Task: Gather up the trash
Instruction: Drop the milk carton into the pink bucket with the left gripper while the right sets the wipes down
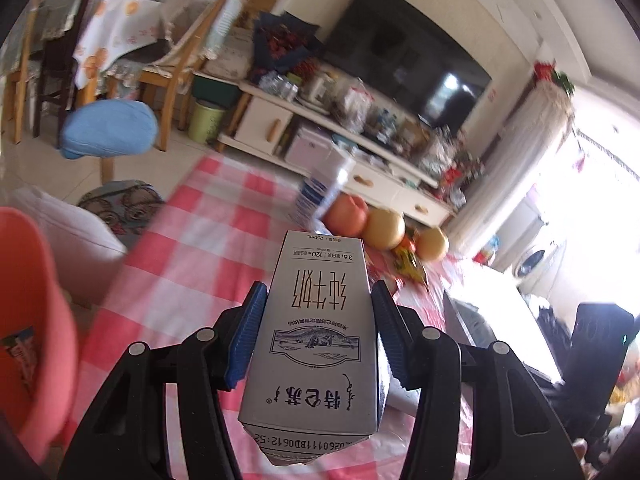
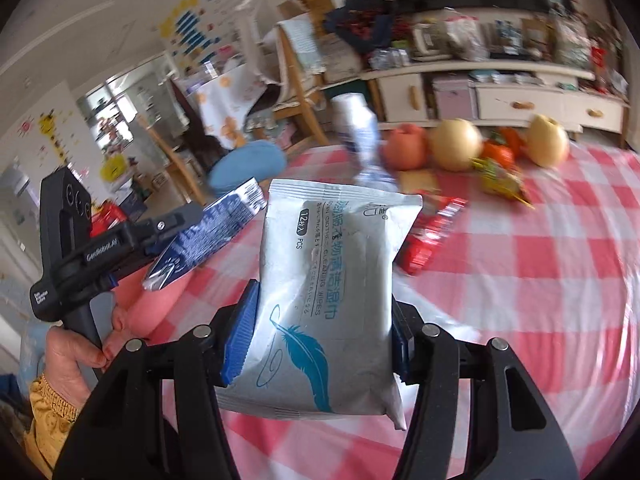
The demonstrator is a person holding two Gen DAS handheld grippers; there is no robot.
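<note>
now left tongs (image 1: 316, 320) clamp milk carton (image 1: 320, 328), right tongs (image 2: 320, 328) wipes pack (image 2: 328, 300); both lengthwise forward.

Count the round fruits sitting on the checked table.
3 large ones at the table's far edge: a reddish apple on the left, a yellow pear beside it, another yellow pear further right. Small orange fruit between the pears is too blurred to count.

Dark television (image 1: 408, 68) above a white cabinet (image 1: 360, 152); wooden chairs (image 1: 176, 68); bright window (image 1: 592, 184).
</note>
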